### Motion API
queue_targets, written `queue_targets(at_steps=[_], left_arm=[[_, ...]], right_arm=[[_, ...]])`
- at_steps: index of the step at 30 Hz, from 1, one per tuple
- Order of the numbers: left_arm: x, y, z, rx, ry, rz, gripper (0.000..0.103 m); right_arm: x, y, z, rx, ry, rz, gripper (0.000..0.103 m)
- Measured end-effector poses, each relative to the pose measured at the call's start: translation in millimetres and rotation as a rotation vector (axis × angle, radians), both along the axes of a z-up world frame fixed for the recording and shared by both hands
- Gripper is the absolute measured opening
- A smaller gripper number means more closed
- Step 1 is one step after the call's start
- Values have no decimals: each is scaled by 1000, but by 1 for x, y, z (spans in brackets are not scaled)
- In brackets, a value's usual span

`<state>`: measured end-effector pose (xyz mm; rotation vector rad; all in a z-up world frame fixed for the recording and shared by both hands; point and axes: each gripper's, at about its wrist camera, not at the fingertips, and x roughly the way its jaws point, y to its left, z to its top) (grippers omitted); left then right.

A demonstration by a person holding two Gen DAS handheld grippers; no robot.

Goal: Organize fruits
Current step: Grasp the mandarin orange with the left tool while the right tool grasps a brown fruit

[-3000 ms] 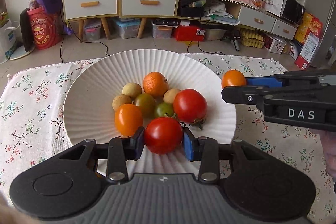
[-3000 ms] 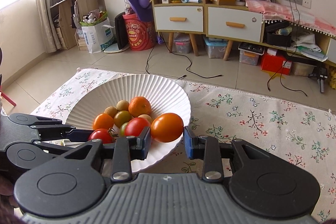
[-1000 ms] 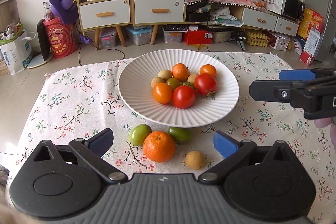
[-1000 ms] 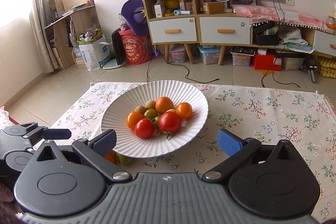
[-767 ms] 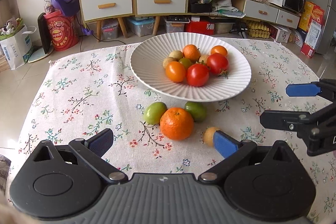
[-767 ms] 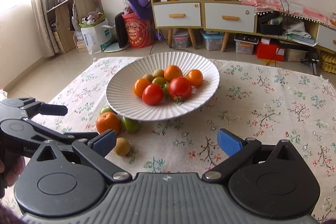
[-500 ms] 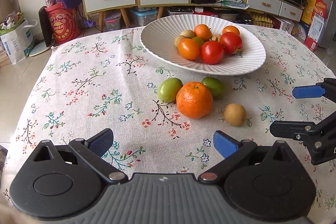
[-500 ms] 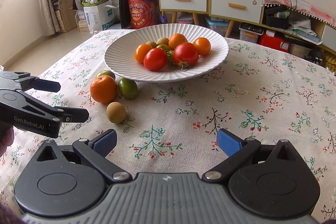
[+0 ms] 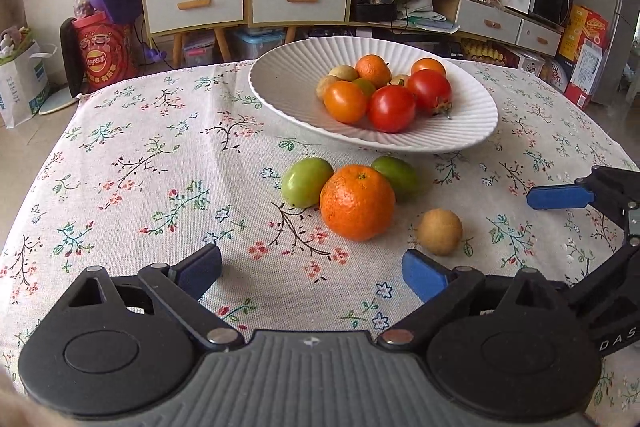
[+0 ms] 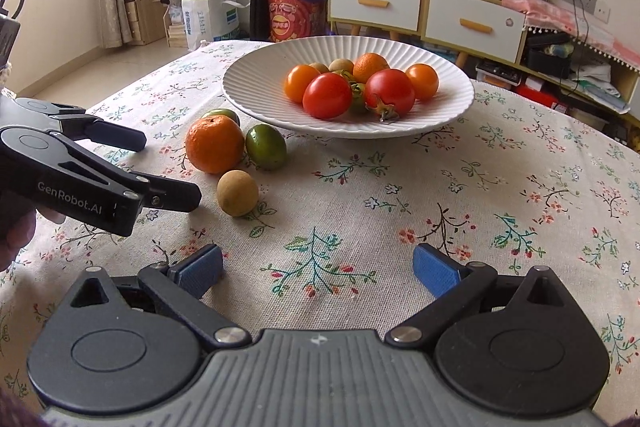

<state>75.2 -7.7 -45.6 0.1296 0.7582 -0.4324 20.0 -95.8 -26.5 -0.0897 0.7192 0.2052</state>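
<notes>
The orange (image 9: 357, 202) sits on the desk (image 9: 132, 163) just before the plate (image 9: 288, 83), stem end up, round with no clear long axis. Two green fruits (image 9: 306, 182) touch it behind; a small brown fruit (image 9: 439, 231) lies just to its right. Your left claw (image 9: 312, 269) gapes wide, holding nothing. Your right claw (image 10: 318, 269) is likewise spread wide and empty.

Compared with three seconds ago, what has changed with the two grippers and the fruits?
The left gripper let go of its red tomato and the right gripper let go of its orange tomato; both fruits now lie in the white plate. Both grippers opened and drew back from the plate. The orange, two green fruits and small brown fruit appear unmoved on the cloth.
</notes>
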Motion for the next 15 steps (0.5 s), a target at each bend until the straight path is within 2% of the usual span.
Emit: queue_targets(at_steps=[11,15], left_arm=[[6,-10,4,-72,14,-29,48],[10,-14,4,-81,11,-13,42]], right_arm=[[4,5,3,3,-18,39,90],[7,9,5,6,-19,49,81]])
